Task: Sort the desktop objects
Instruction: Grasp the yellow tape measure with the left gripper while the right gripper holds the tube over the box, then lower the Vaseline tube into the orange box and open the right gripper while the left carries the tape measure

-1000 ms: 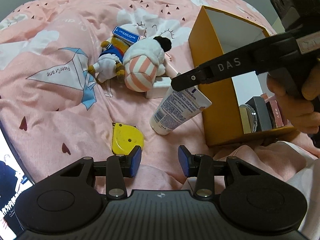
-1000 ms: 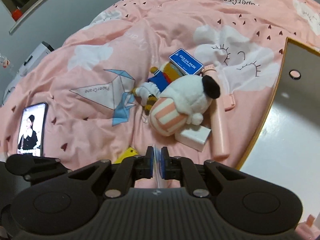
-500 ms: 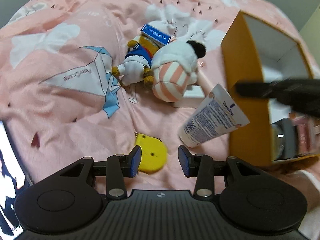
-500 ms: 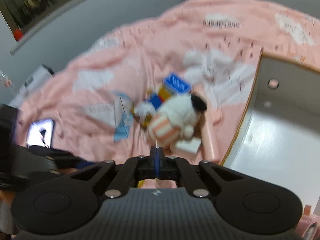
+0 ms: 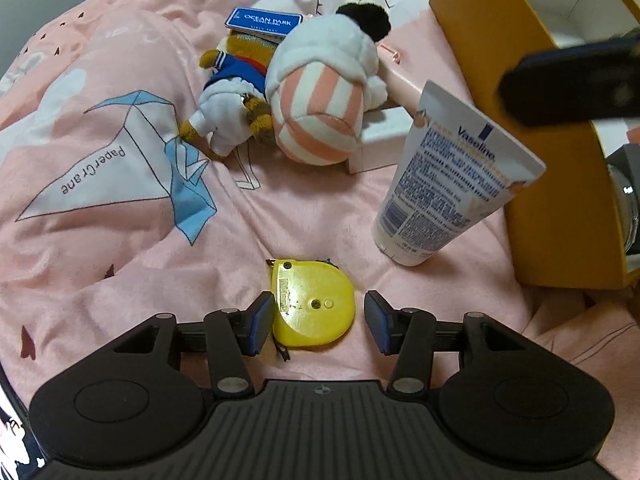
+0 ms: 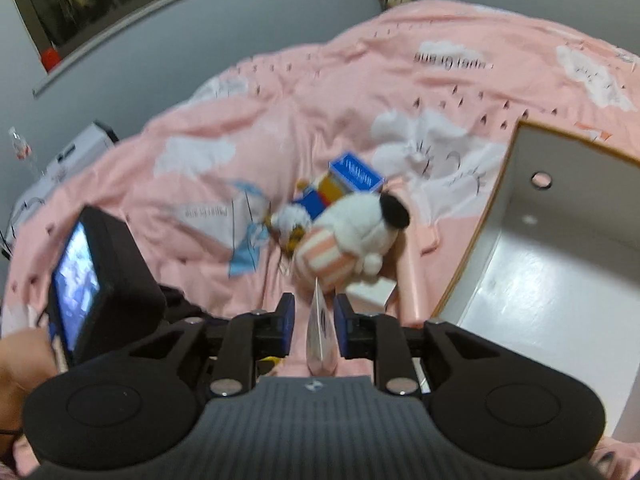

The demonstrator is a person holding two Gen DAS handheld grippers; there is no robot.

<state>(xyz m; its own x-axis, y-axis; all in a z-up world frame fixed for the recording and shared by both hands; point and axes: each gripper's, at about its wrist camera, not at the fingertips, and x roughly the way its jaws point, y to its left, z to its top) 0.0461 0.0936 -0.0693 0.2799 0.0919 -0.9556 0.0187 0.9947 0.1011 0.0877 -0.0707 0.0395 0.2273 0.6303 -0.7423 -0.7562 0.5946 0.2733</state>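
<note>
The left gripper (image 5: 319, 322) is opening, its jaws astride the yellow tape measure (image 5: 314, 307) lying flat on the pink bedspread (image 5: 120, 256). The right gripper (image 6: 313, 322) is opening; the lotion tube (image 5: 450, 188) sits loose between its pads, cap low and flat crimp high, leaning toward the orange box (image 5: 540, 184).

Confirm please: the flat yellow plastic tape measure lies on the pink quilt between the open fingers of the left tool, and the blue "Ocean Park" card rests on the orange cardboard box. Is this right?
Not quite. The left wrist view shows the blue "Ocean Park" card resting on the brown plush toy in blue clothes, not on the orange cardboard box. The flat yellow plastic tape measure does lie on the pink quilt between the left tool's opening fingers.
</note>
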